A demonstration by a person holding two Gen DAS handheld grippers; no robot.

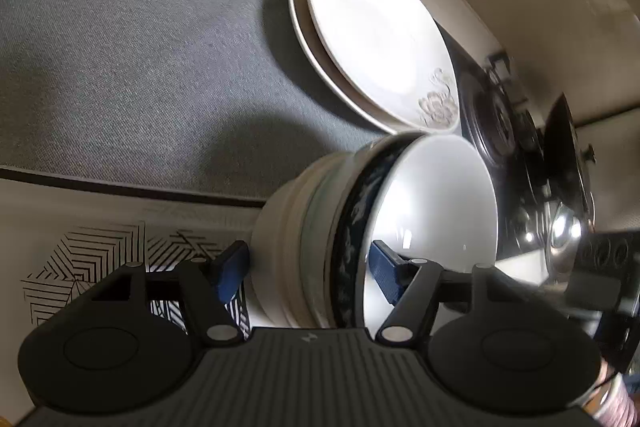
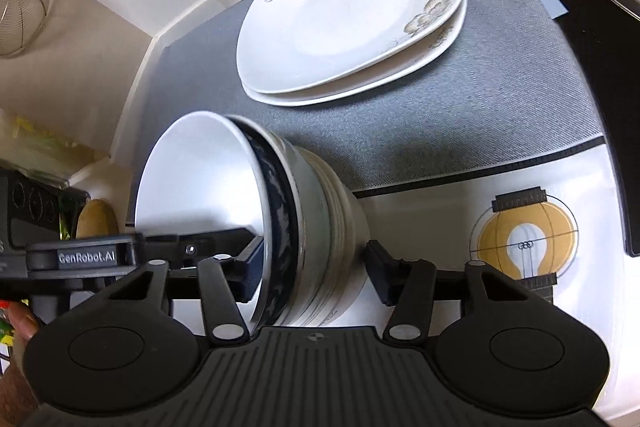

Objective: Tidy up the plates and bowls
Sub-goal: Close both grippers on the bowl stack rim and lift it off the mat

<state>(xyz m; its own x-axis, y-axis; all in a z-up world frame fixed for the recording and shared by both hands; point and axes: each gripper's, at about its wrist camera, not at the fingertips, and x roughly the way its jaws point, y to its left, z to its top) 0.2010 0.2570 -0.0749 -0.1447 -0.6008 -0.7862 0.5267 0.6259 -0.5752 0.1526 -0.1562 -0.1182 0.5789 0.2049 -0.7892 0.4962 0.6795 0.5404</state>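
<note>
L gripper [image 1: 308, 271] + R gripper [image 2: 314, 267] straddling bowl stack [image 2: 304, 227] — contact unclear, plates [image 2: 348, 11] beyond

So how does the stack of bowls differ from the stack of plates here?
The stack of bowls is deep and tipped on its side, while the stack of plates is shallow and lies flat on the grey mat. The bowls sit between the fingers of both tools, left tool and right tool; the plates are untouched. The top bowl has a dark blue patterned band; the plates carry pale floral prints. Both are white and nested.
</note>
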